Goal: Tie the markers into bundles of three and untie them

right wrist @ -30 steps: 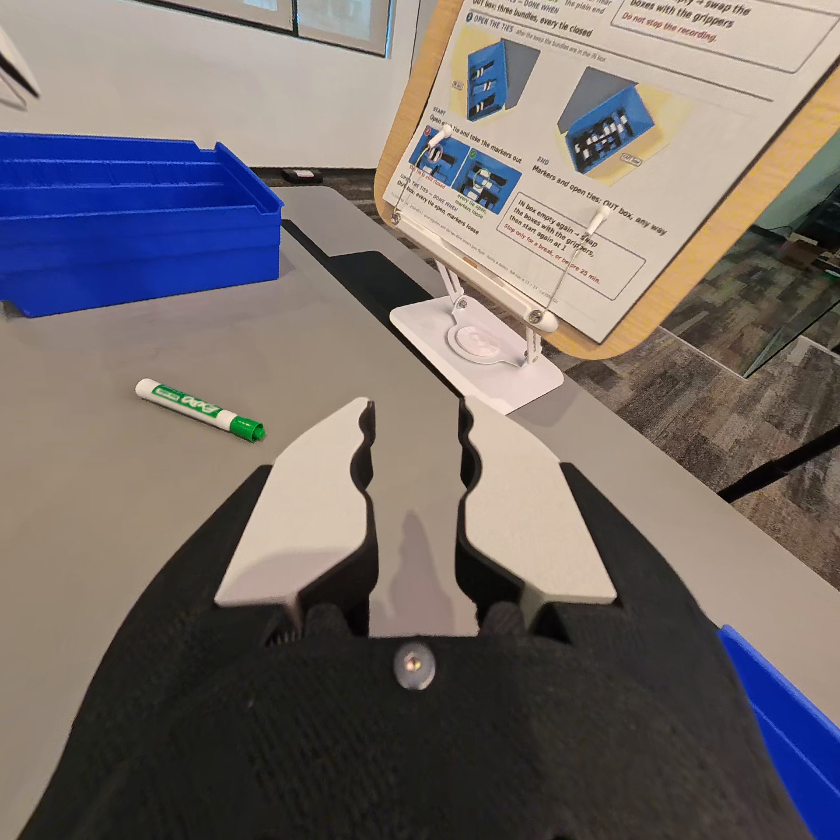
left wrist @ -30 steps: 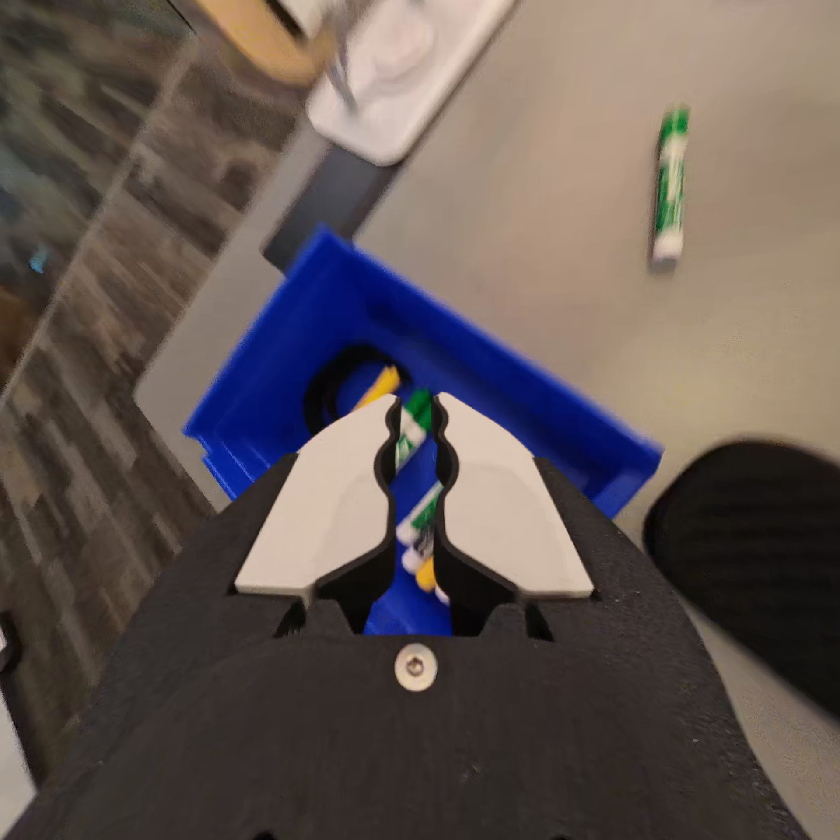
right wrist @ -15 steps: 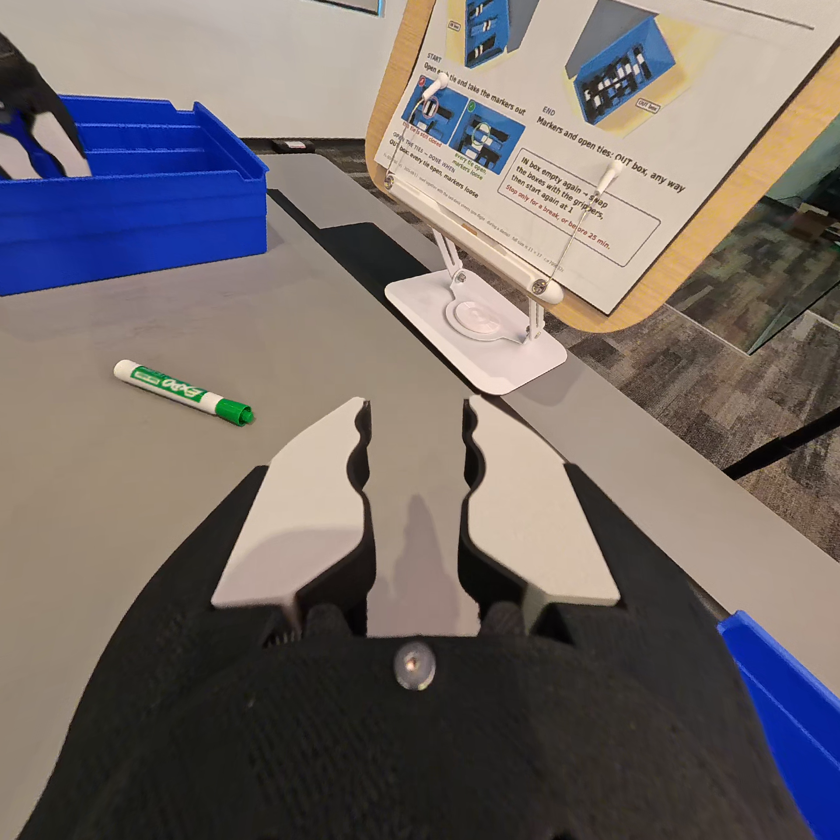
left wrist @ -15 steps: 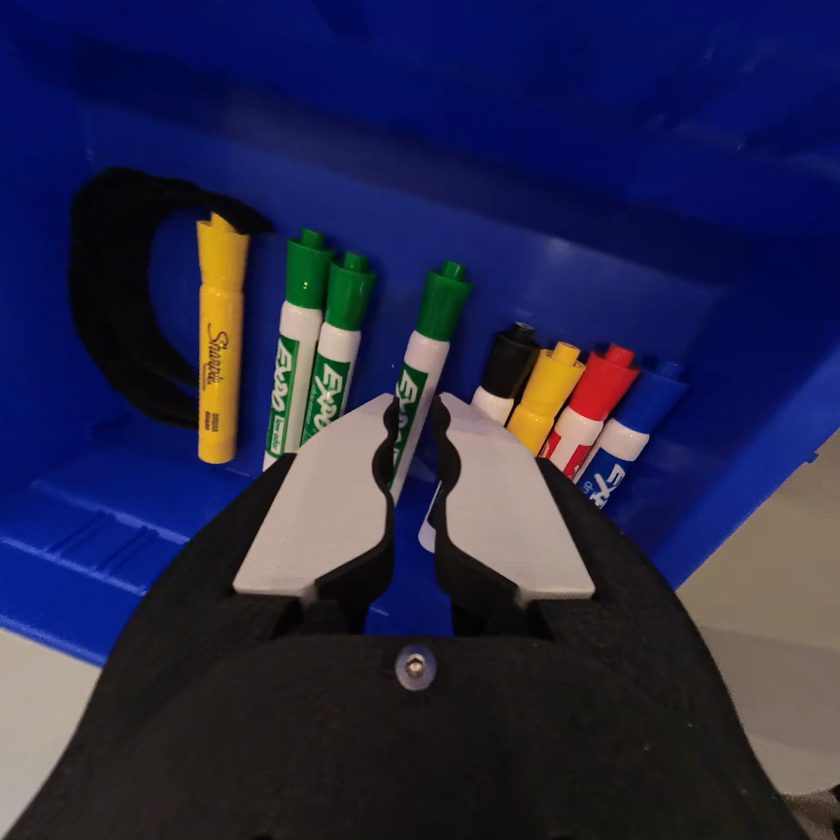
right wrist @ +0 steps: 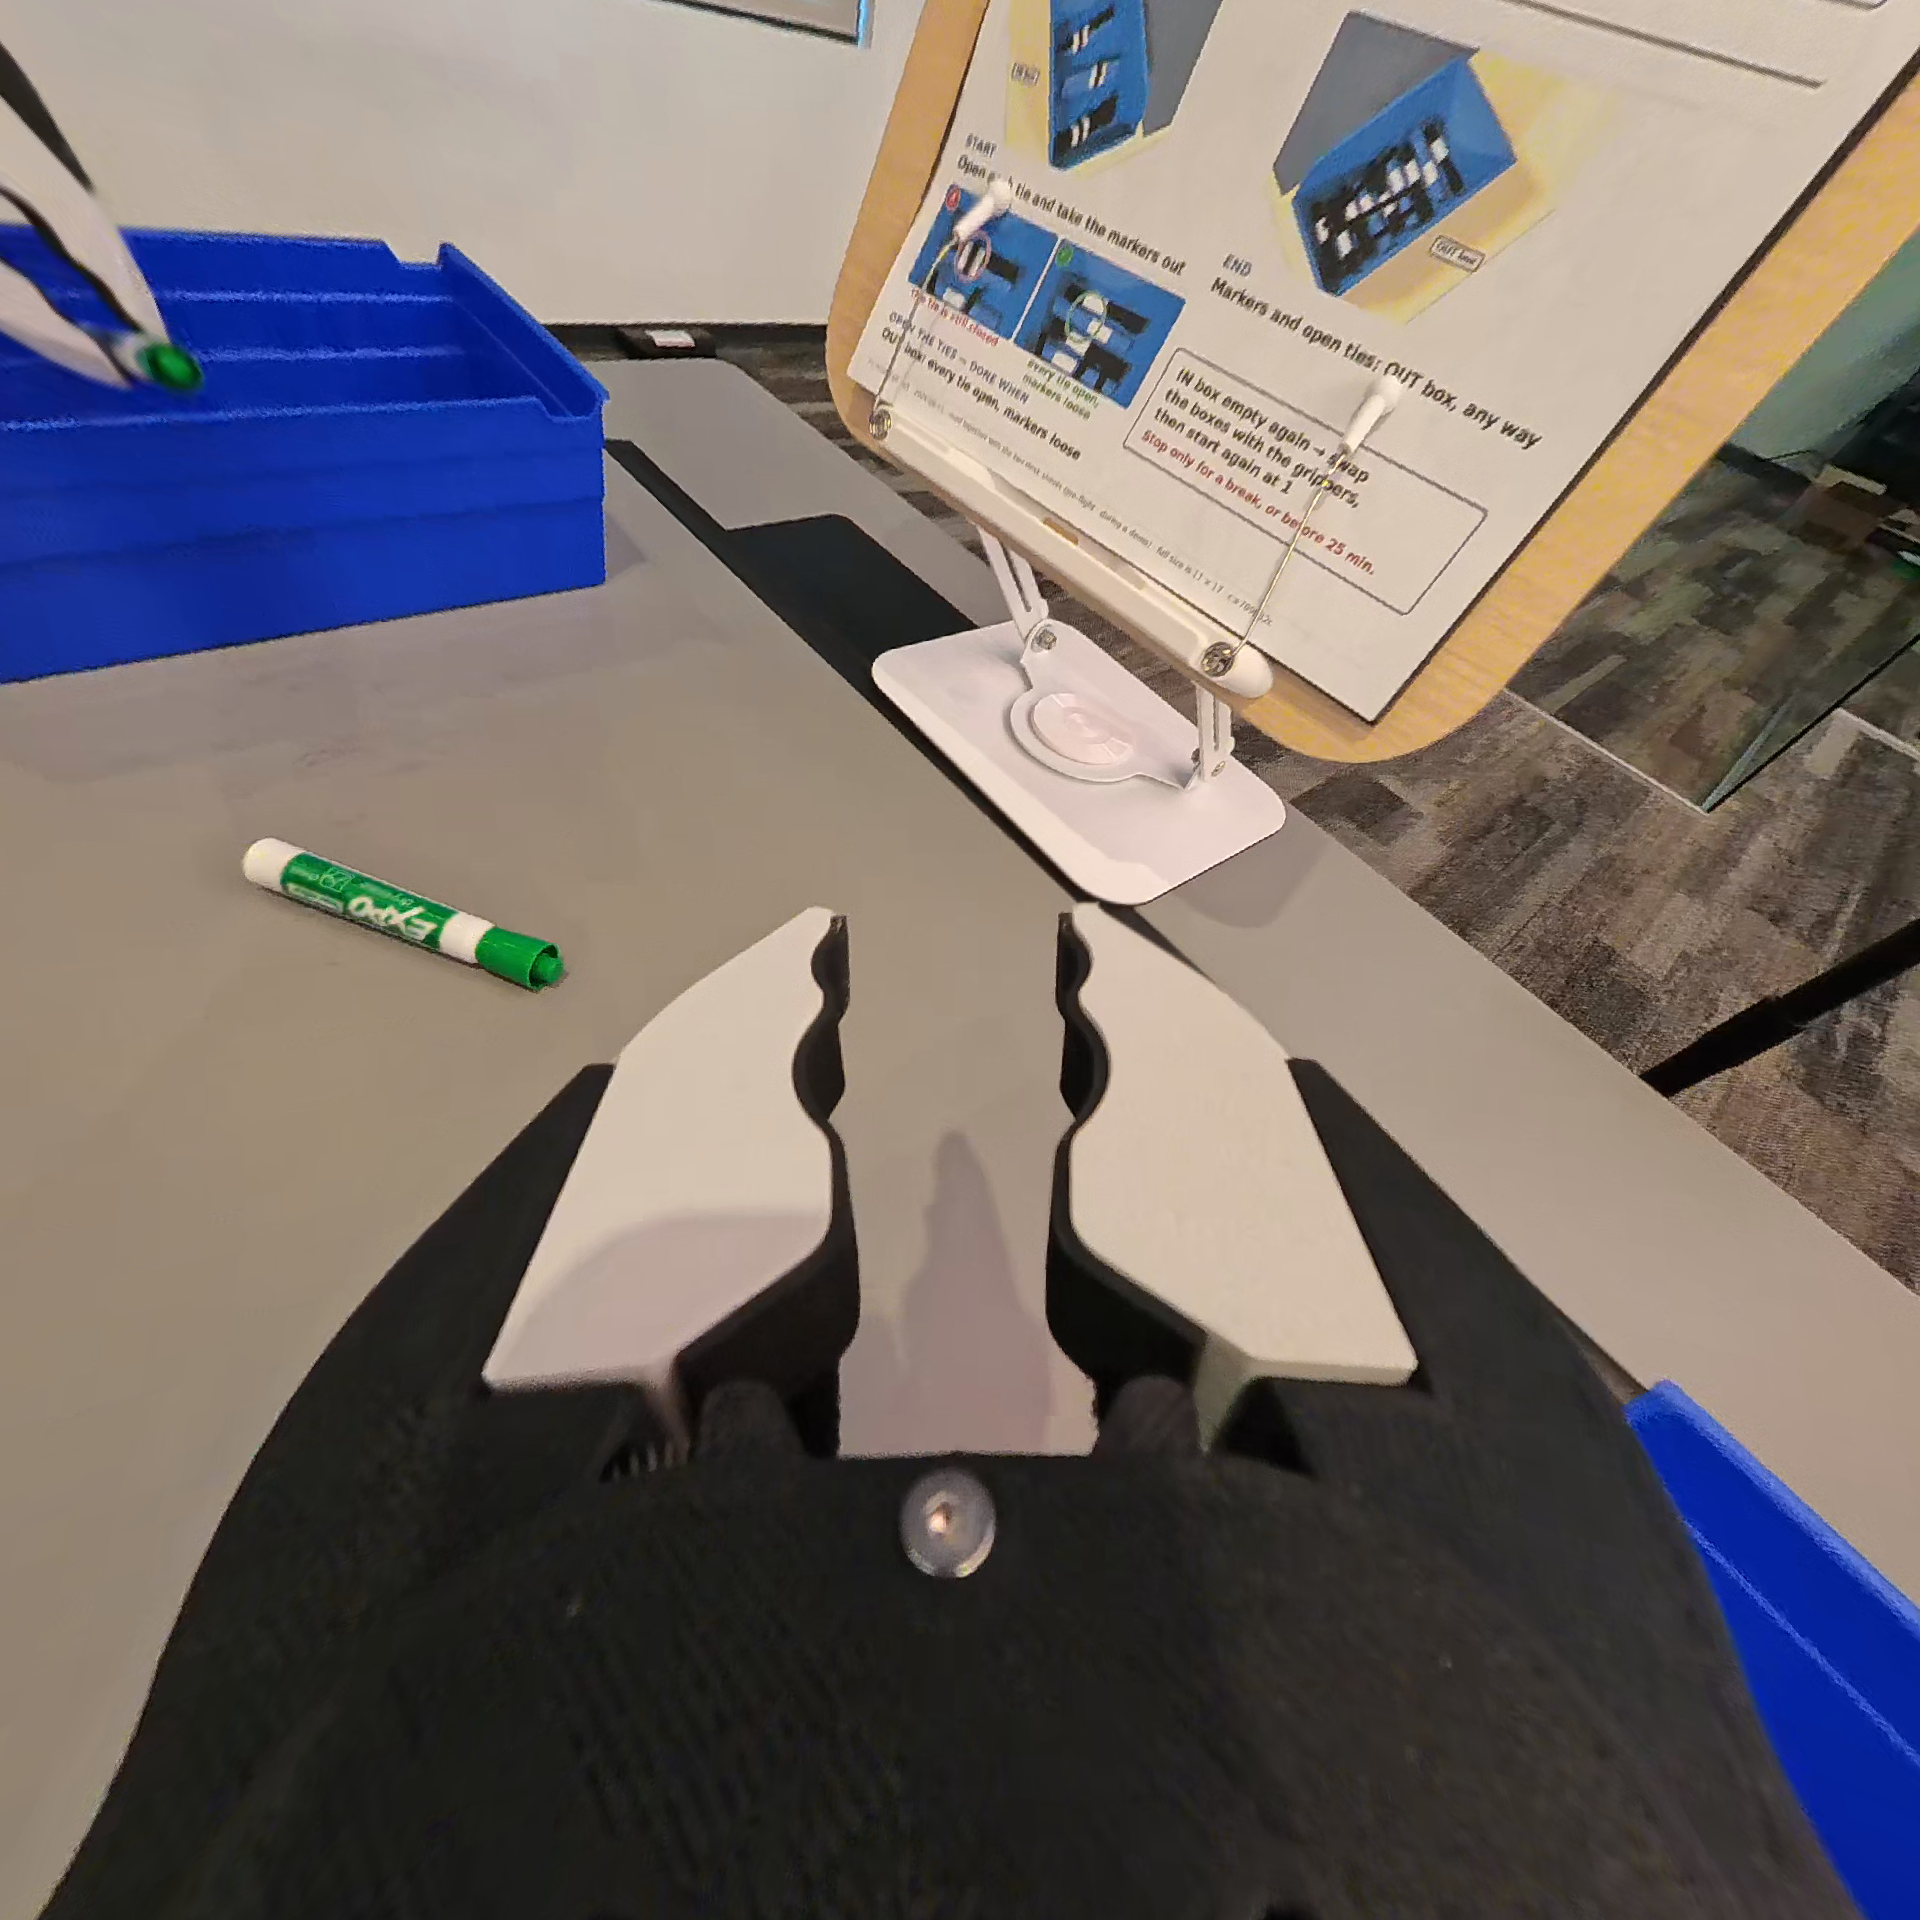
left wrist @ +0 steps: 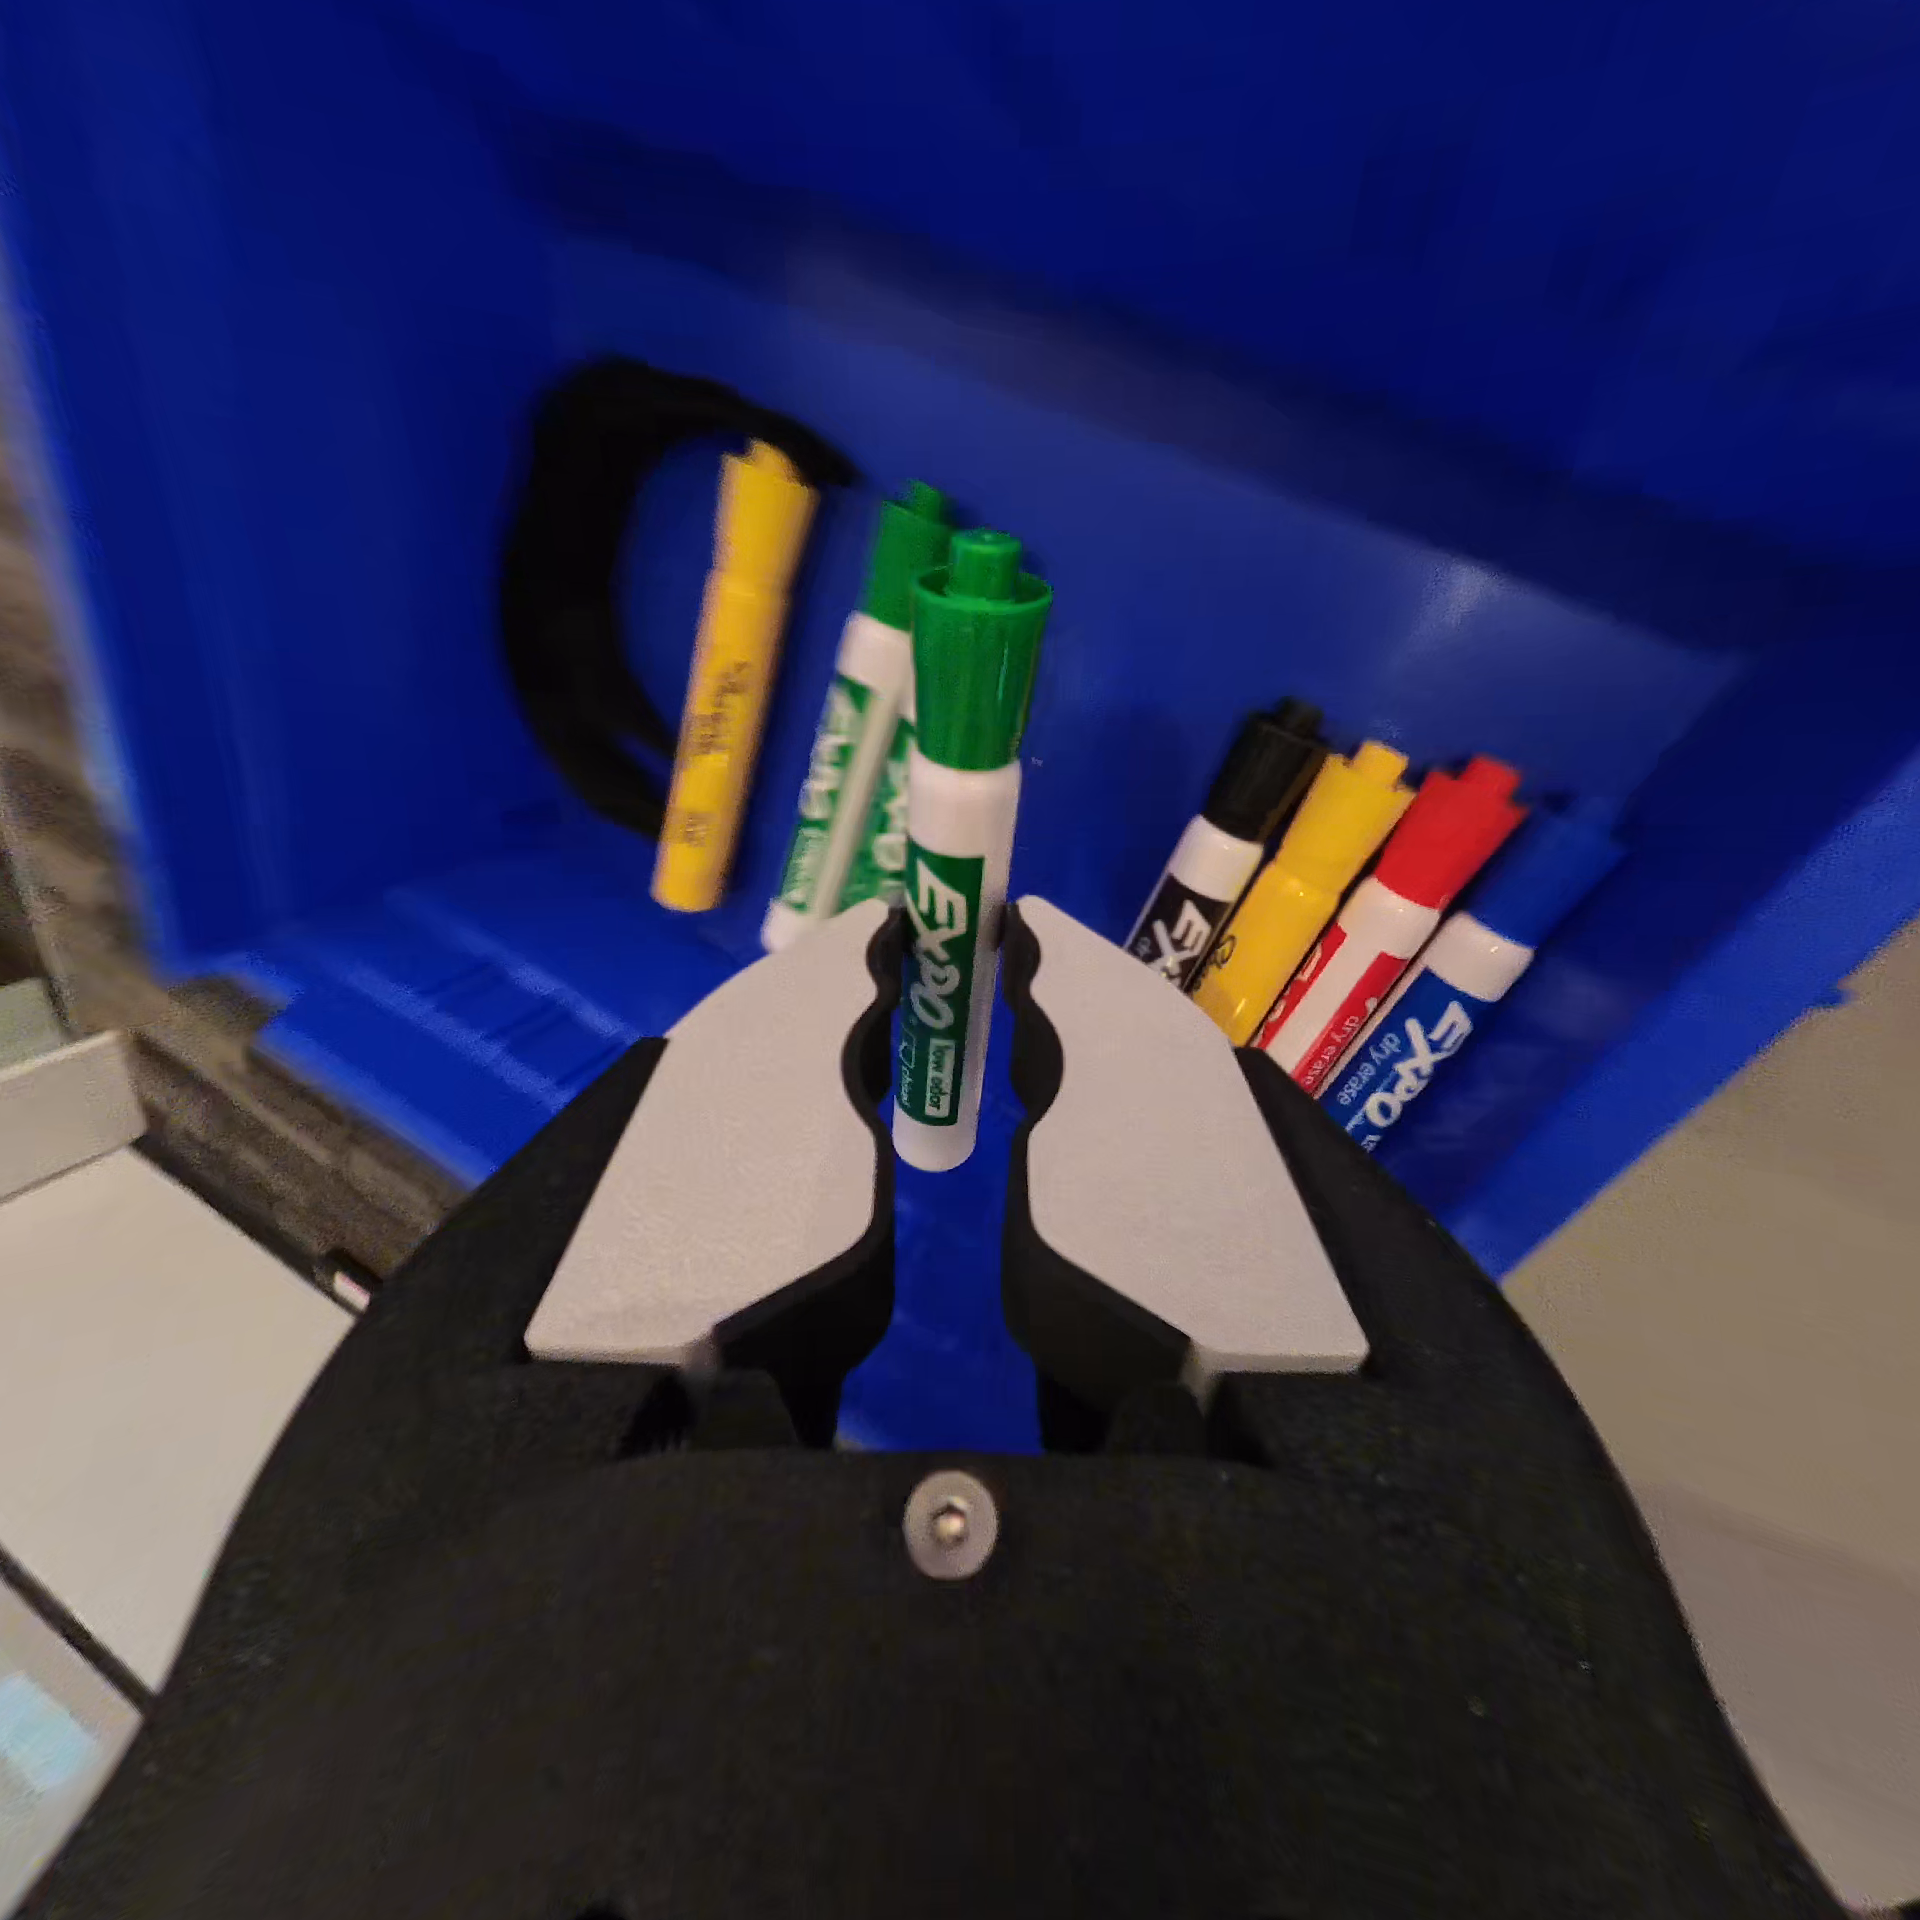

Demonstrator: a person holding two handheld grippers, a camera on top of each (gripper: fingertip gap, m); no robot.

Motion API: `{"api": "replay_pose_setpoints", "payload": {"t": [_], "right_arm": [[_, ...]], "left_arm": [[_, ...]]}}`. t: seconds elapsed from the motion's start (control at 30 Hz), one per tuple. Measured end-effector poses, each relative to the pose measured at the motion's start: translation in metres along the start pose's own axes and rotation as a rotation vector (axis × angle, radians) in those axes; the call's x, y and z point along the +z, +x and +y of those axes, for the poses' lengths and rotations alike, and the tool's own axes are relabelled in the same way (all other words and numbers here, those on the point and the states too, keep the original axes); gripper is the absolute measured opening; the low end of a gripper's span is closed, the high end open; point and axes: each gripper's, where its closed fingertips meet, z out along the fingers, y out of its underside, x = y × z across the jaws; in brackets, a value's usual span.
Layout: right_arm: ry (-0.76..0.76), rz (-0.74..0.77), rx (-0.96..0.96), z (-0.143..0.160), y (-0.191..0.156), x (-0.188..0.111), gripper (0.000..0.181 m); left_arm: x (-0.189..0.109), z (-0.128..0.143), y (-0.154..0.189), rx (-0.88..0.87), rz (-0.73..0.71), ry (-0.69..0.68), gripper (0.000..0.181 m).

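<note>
Left claw (left wrist: 948, 920) pinched shut on a green marker (left wrist: 954, 862), gripped low on the white barrel with the green cap pointing away at 12 o'clock, raised clear of the blue bin (left wrist: 1351, 436) floor — likely gripped there so the cap end stays free to line up with its mates. Below in the bin, at 11 o'clock from the claw tips: two more green markers (left wrist: 847, 769) lying side by side, a yellow highlighter (left wrist: 727, 675) just left of them, and a black tie (left wrist: 571, 623) curled round at far left. At 2 o'clock: a tight row of black marker (left wrist: 1226, 831), yellow marker (left wrist: 1309, 894), red marker (left wrist: 1403, 904) and blue marker (left wrist: 1455, 1008), leaning against the bin wall. Judged from this: one pick of a matching green set for a bundle of three, tying not yet begun. Right claw (right wrist: 951, 925) empty, jaws well apart, hovering low over the grey desk (right wrist: 727, 644), seemingly waiting to help. At its 10 o'clock, a lone green marker (right wrist: 400, 914) flat on the desk, cap toward the right, presumably staged as the first of the bundle. Far off at 10 o'clock, the bin again, with the left claw's load showing as a green cap above the rim. At 1 o'clock, an instruction board (right wrist: 1299, 312) on a white stand (right wrist: 1091, 769). Second blue bin's (right wrist: 1787, 1579) corner at 4 o'clock.
</note>
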Motion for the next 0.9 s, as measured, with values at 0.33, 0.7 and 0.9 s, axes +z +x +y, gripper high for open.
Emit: {"api": "replay_pose_setpoints", "payload": {"t": [0.33,0.7,0.9], "right_arm": [[0.040,0.004,-0.004,-0.014,-0.002,-0.013,0.039],[0.137,-0.028,0.033,-0.030,-0.002,-0.030,0.039],[0.148,-0.040,0.035,-0.032,-0.002,-0.031,0.039]], "left_arm": [[-0.100,-0.185,0.058,-0.407,0.194,0.250,0.019],[0.016,-0.273,0.168,-0.325,0.368,-0.024,0.018],[0.032,-0.282,0.165,-0.280,0.305,-0.104,0.018]]}}
